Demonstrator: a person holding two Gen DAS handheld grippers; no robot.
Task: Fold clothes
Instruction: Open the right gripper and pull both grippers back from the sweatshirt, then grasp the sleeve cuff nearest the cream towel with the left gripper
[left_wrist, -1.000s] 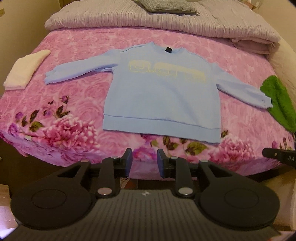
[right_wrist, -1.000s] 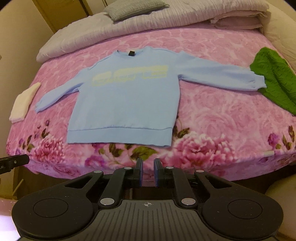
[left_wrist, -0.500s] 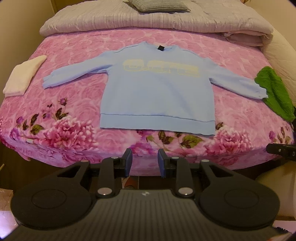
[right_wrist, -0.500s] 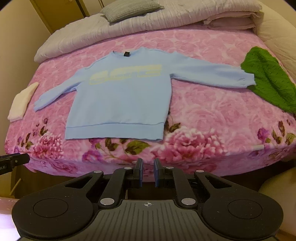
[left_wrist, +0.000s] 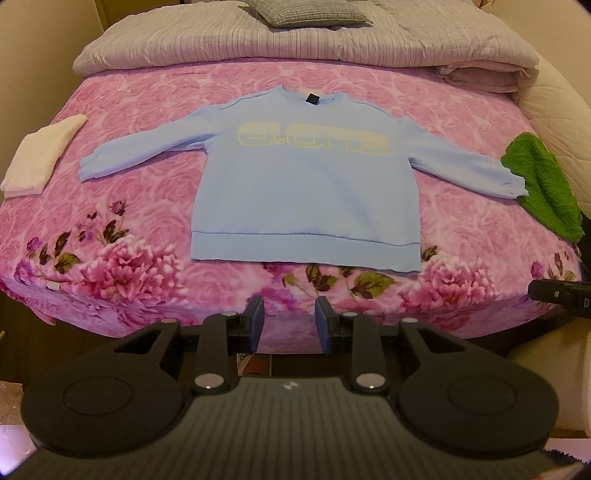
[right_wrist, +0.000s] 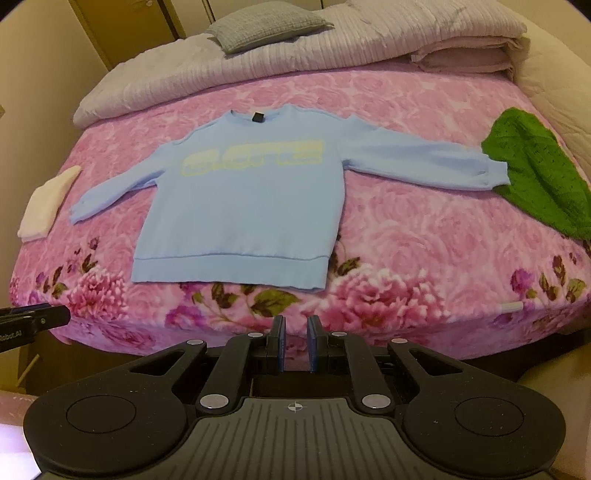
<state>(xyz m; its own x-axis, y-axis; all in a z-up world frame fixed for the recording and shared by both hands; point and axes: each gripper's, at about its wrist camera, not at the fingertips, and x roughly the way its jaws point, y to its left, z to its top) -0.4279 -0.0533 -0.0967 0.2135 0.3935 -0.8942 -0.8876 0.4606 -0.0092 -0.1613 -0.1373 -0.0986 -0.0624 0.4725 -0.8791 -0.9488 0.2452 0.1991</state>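
Left gripper (left_wrist: 289, 319) parted with a clear gap, empty, held off the near edge of the bed (left_wrist: 155, 295) and in line with the hem of the sweatshirt (left_wrist: 306, 195). Right gripper (right_wrist: 295, 343) nearly closed, a narrow slit left between the pads, also empty, off the same edge and pointing just right of the hem's right corner. No contact with cloth on either side, so judged to be the very start: approach, with the first fold not yet begun. Next move probably calls for opening the right gripper wider, reaching in over the edge, and pinching one layer pair at a sleeve cuff or a shoulder-and-hem line to bring a side across the chest; soft plush bedding likely to give under the fingertips, so a shallow pinch that misses the blanket seems wise. Sweatshirt light blue, long-sleeved, laid flat face up in the middle of the bed, neck away, ribbed hem toward the grippers, pale yellow lettering across the chest, dark tag at the collar, sleeves spread out to both sides. Right cuff touching or just overlapping a green knit (right_wrist: 535, 173) at the bed's right side; a folded cream cloth (left_wrist: 40, 155) well apart at the left. Rolled grey quilt (left_wrist: 295, 44) and pillow (right_wrist: 266, 29) beyond the collar.
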